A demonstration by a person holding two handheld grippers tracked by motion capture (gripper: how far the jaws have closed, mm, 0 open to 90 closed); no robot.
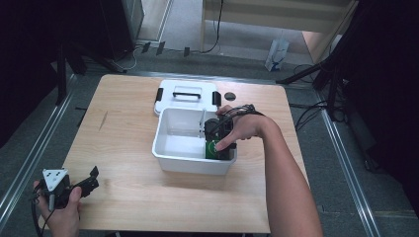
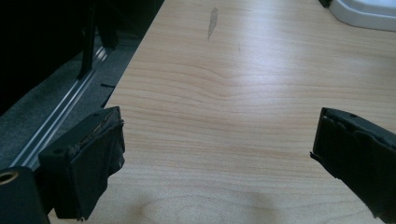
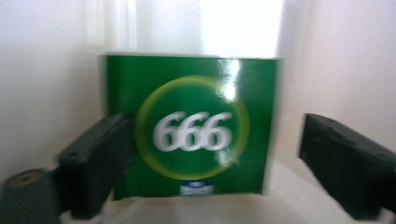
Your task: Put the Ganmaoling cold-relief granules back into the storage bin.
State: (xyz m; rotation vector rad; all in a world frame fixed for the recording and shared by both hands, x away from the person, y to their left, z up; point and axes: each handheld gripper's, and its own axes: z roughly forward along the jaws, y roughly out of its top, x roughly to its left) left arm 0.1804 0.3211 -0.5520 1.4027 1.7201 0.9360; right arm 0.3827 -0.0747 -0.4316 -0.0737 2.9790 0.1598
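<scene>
My right gripper (image 3: 205, 158), jaws spread, straddles the green box (image 3: 189, 123) inside the white bin (image 1: 170, 160) at frame centre; grasp apparently pending; my left gripper (image 2: 217, 158) idles spread, lower left.

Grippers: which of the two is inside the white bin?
The right gripper, reaching down into the white bin with its fingers open either side of a green box. The left gripper sits open over the table's near-left corner.

box (image 1: 213, 148) in the bin's (image 1: 170, 160) right end, lid (image 1: 185, 94) behind the bin.
</scene>
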